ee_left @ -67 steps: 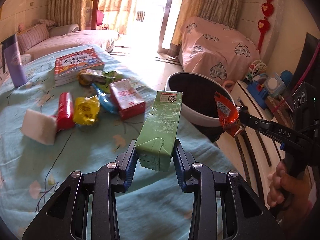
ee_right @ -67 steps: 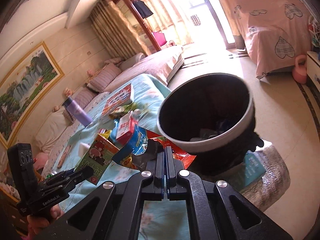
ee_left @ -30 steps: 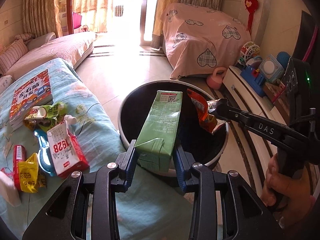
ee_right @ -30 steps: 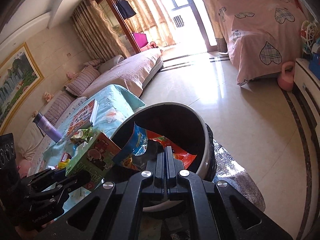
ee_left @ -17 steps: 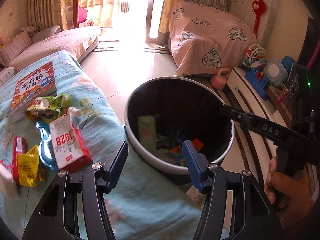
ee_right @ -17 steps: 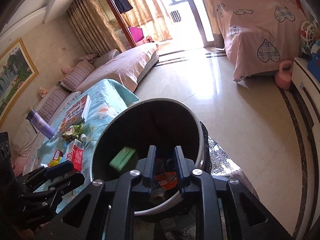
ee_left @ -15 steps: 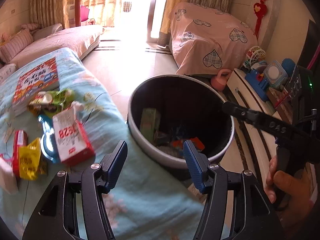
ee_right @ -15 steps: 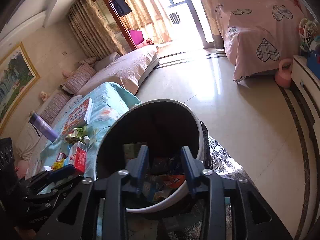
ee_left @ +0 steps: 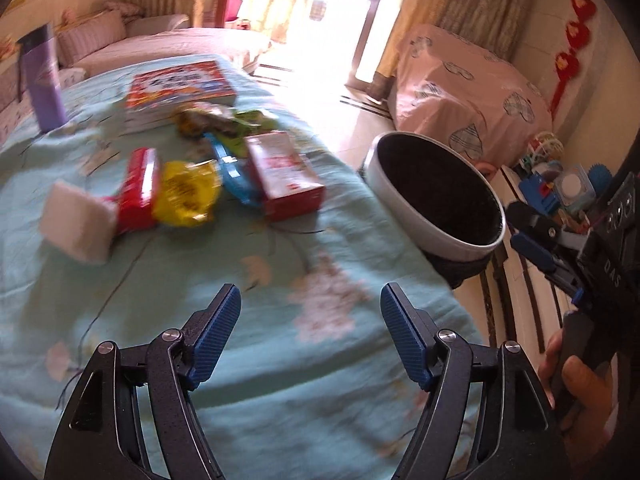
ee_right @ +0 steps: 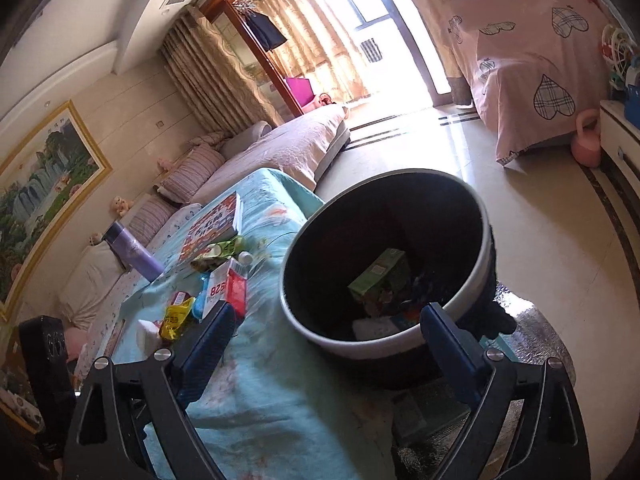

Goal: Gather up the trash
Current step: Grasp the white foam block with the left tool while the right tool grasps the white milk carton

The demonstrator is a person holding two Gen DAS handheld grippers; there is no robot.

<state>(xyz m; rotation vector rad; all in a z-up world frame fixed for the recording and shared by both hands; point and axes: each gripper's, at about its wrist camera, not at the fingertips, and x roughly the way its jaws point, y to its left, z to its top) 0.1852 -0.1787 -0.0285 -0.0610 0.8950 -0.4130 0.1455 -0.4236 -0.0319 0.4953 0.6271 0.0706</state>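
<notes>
A round black bin [ee_right: 384,344] with a white rim stands beside the table, a green carton [ee_right: 380,280] lying inside. The left gripper [ee_left: 310,332] and right gripper [ee_right: 324,332] both gape wide, holding nothing. Wrappers [ee_left: 186,194] and a red carton [ee_left: 284,176] lie on the pale blue tablecloth [ee_left: 260,340] in a sunlit living room

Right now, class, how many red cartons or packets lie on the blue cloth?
2. A red carton lies nearest the trash bin; a smaller red packet lies between the yellow wrapper and the white tissue pack. Wrappers may hide others.
</notes>
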